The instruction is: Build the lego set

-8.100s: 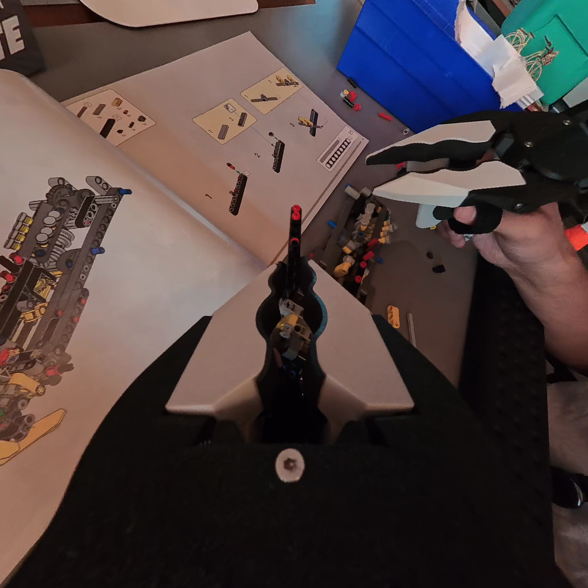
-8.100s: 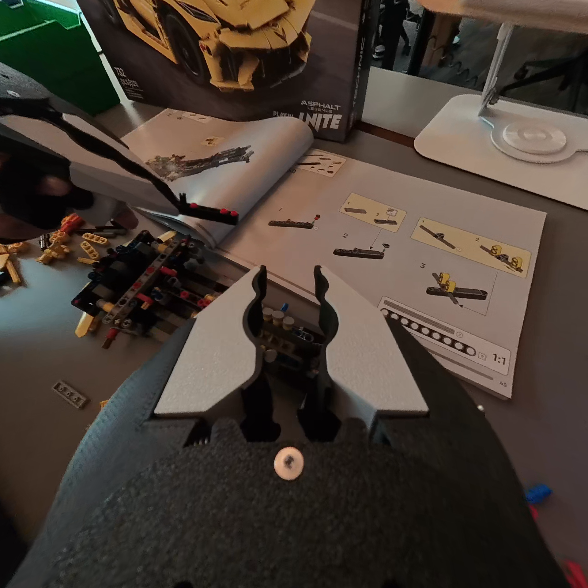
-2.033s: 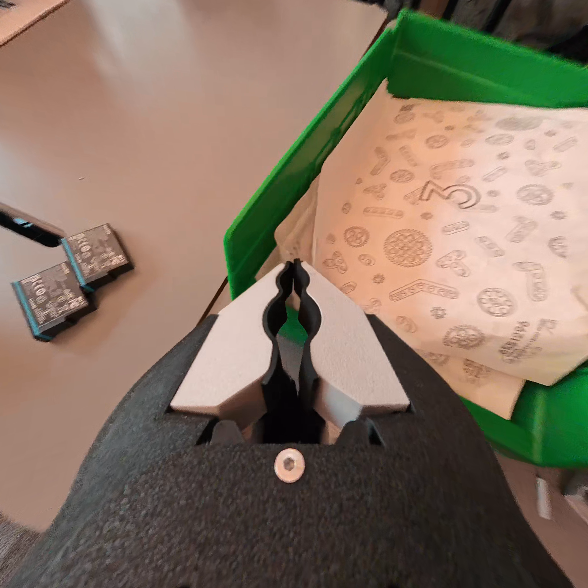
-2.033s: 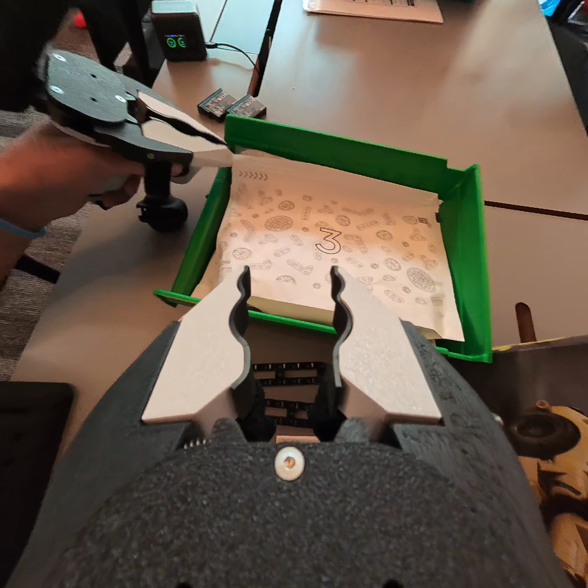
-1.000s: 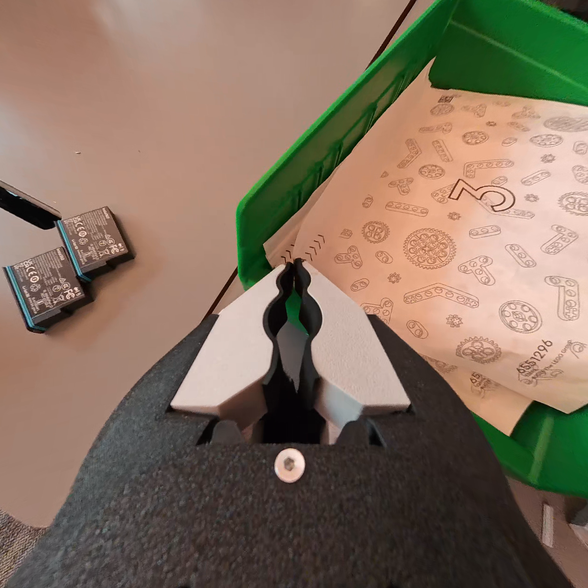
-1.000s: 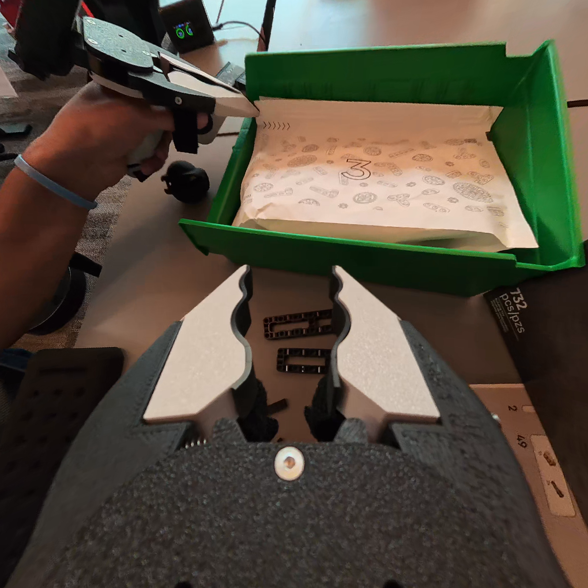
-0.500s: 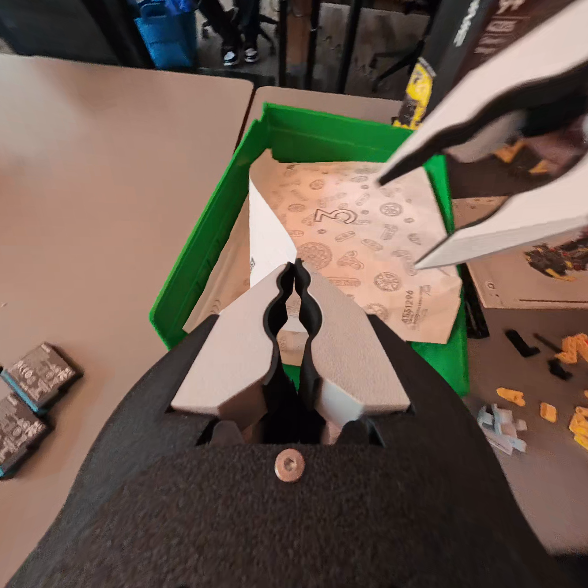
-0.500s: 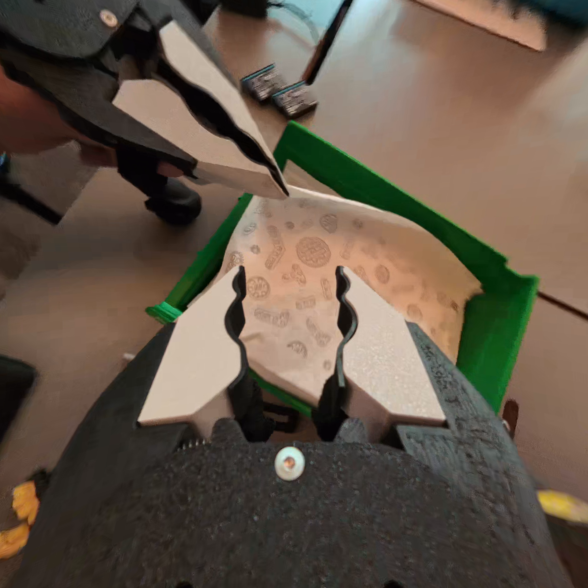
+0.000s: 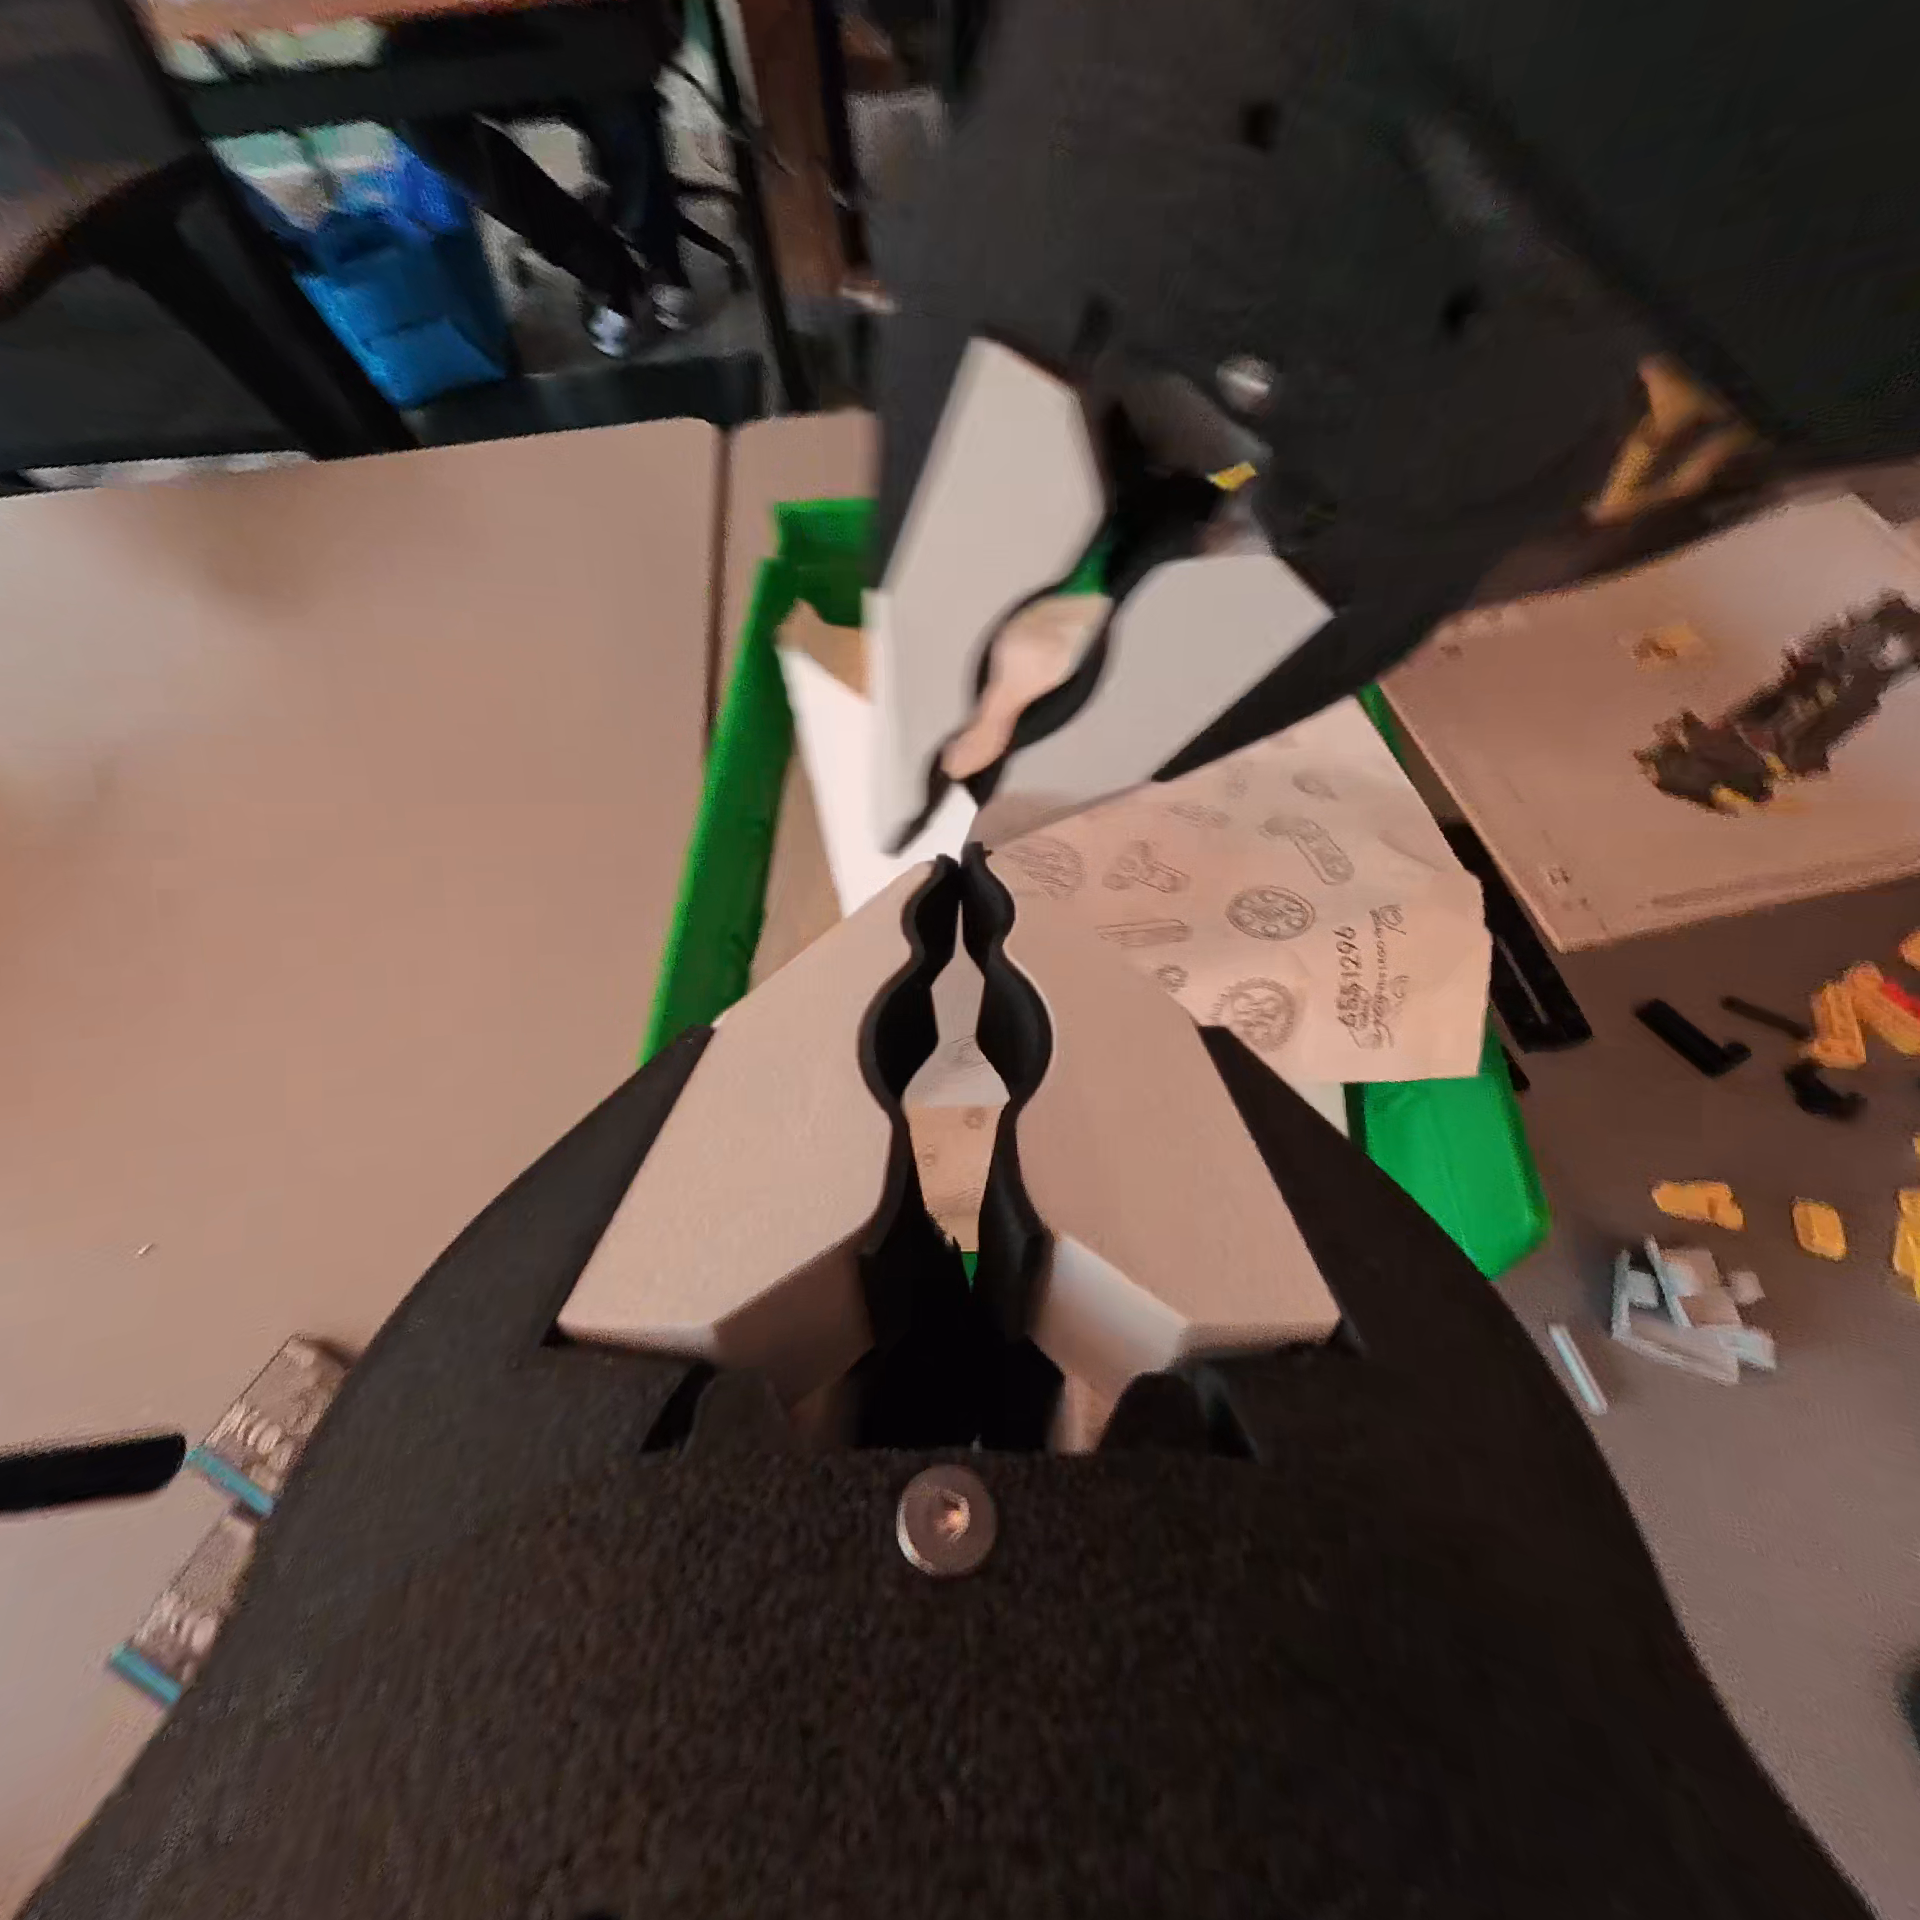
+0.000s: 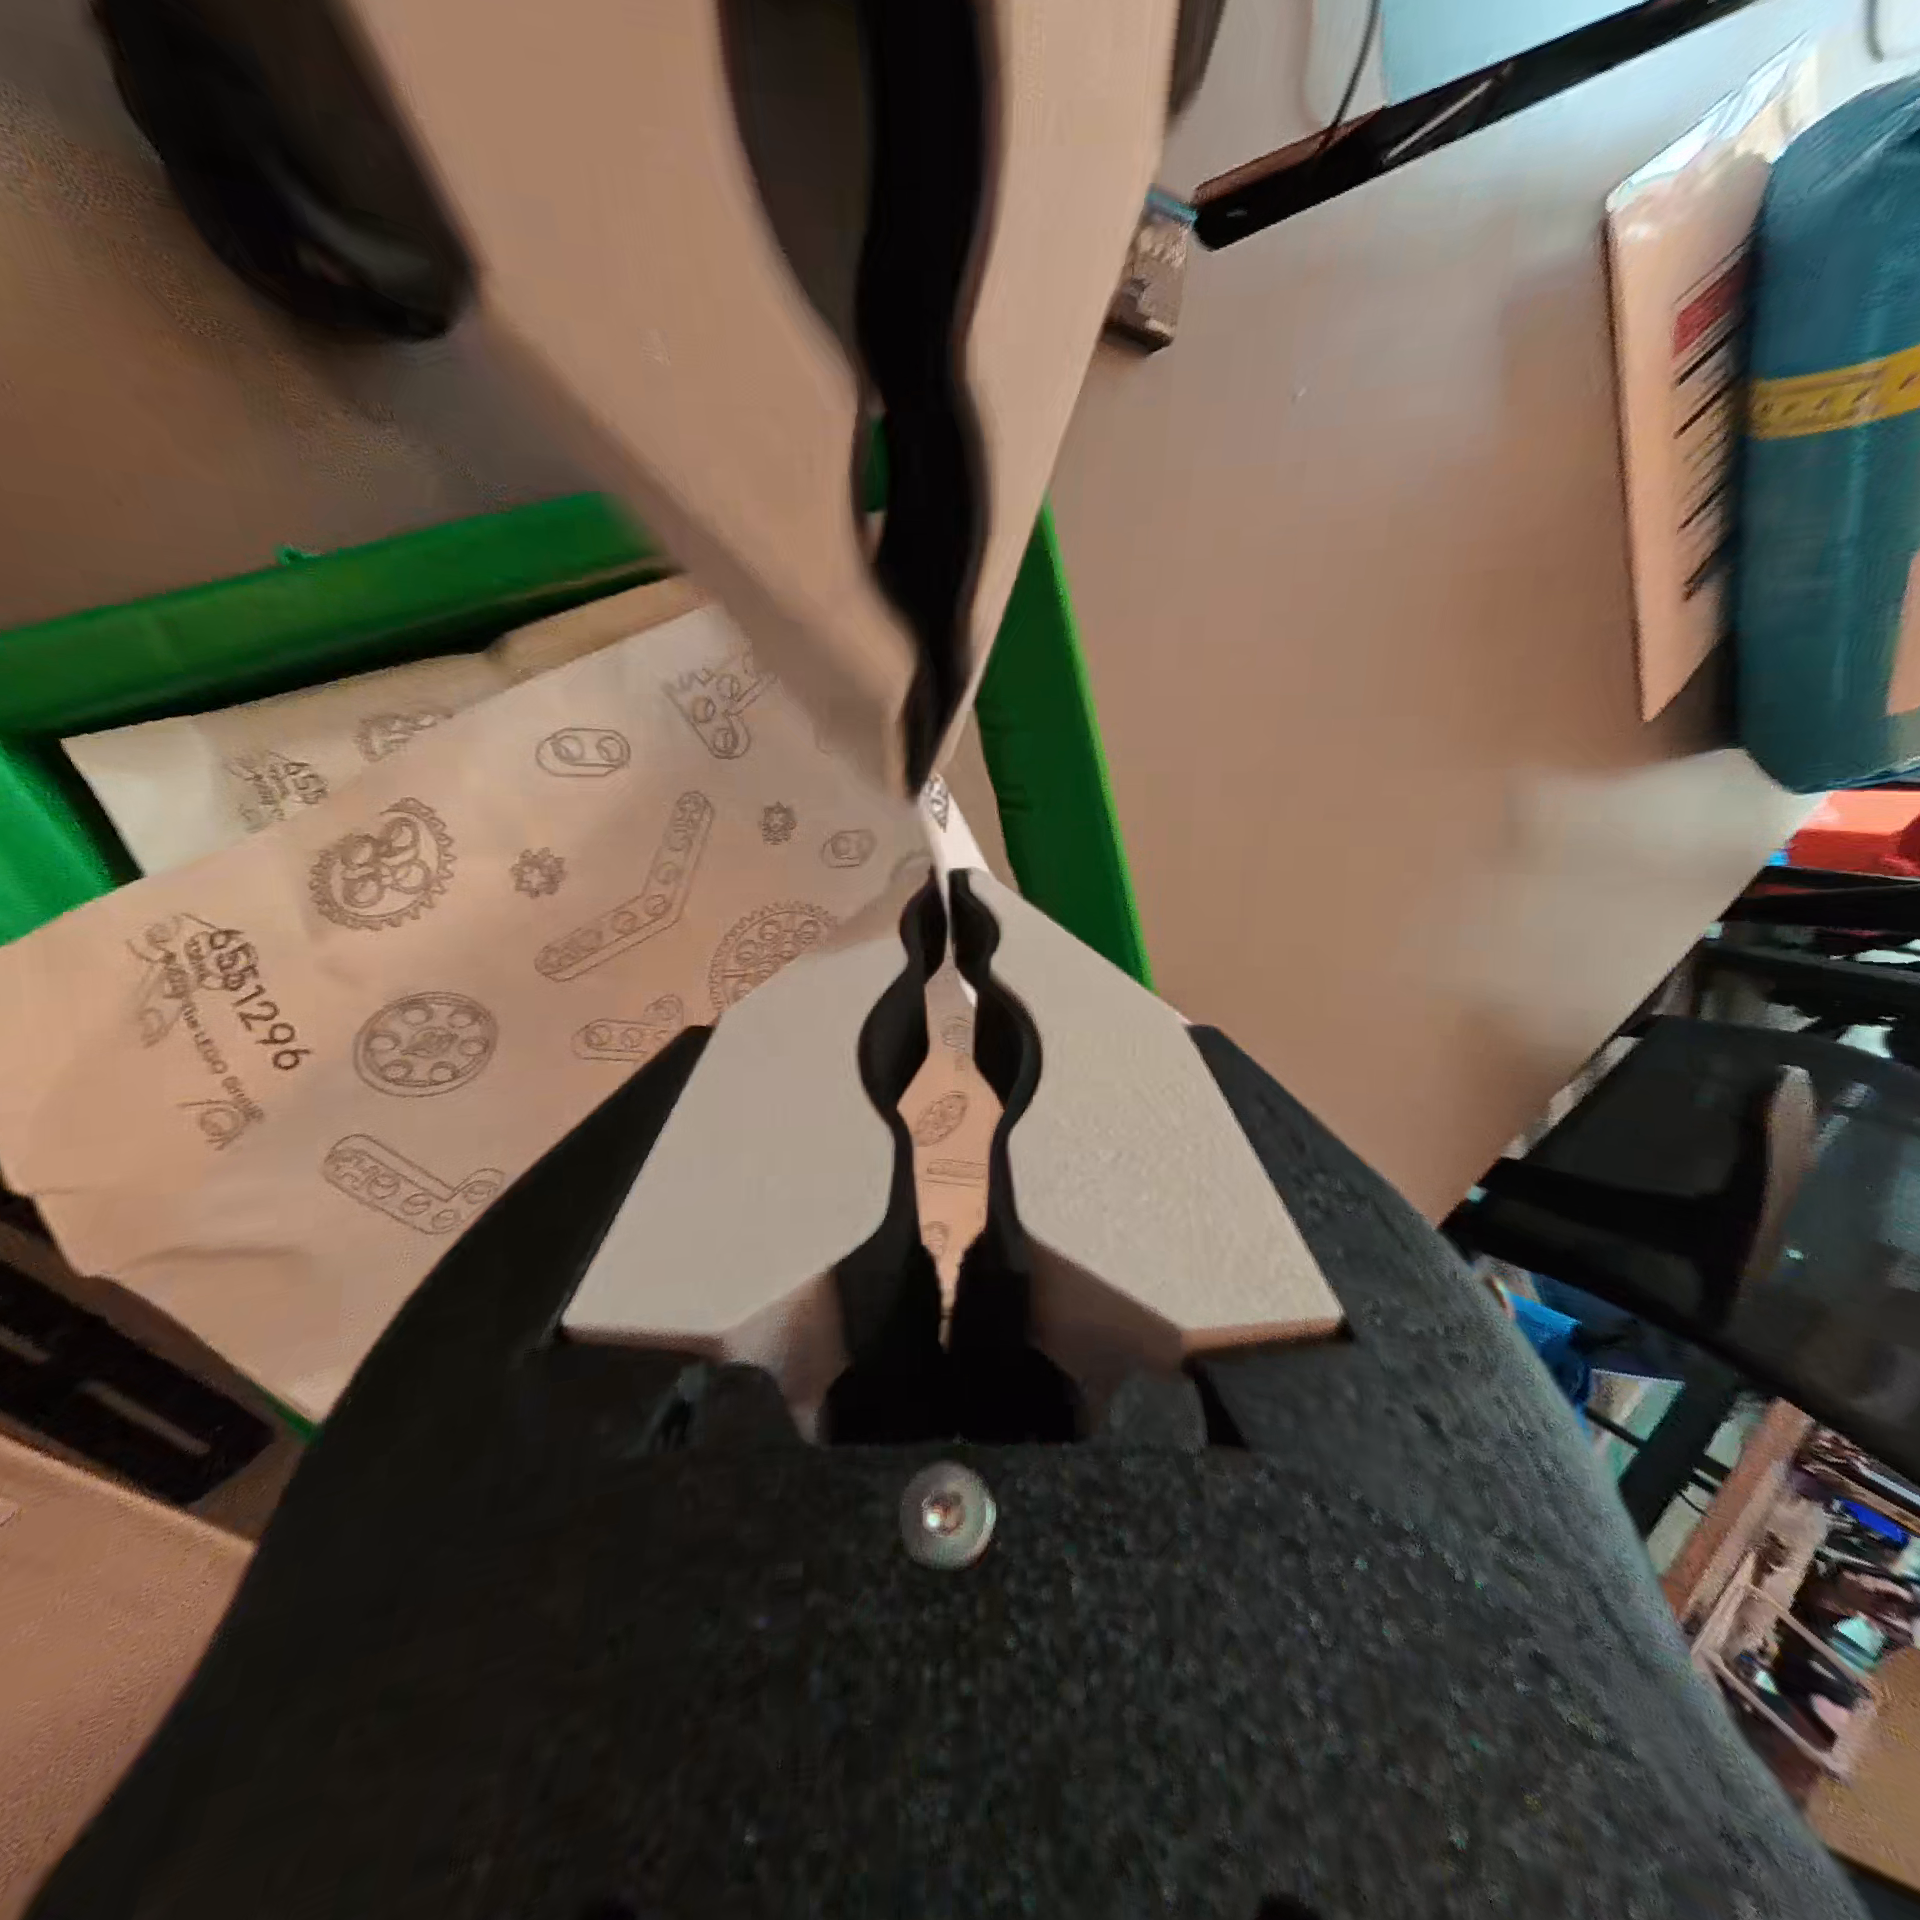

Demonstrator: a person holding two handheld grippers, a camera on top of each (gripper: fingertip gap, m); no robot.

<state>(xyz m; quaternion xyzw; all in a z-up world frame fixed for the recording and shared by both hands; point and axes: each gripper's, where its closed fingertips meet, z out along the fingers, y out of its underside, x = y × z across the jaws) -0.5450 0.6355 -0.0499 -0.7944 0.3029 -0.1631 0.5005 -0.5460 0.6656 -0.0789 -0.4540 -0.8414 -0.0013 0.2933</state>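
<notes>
Tan table (image 9: 364, 831), green bin (image 9: 717, 831), loose bricks (image 9: 1694, 1210), booklet (image 9: 1662, 810)

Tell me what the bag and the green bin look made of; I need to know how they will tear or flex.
The bag looks like matte paper: cream, creased, with printed line drawings. The bin looks like moulded plastic: bright green, smooth, faintly glossy walls. Both grippers, left and right, pinch the bag's edge.

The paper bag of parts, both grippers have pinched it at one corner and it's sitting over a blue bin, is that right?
Not quite: the bin is green, not blue, as the right wrist view shows. The rest holds: the left gripper and the right gripper are both shut on a corner of the paper bag, which sits over that bin.
</notes>
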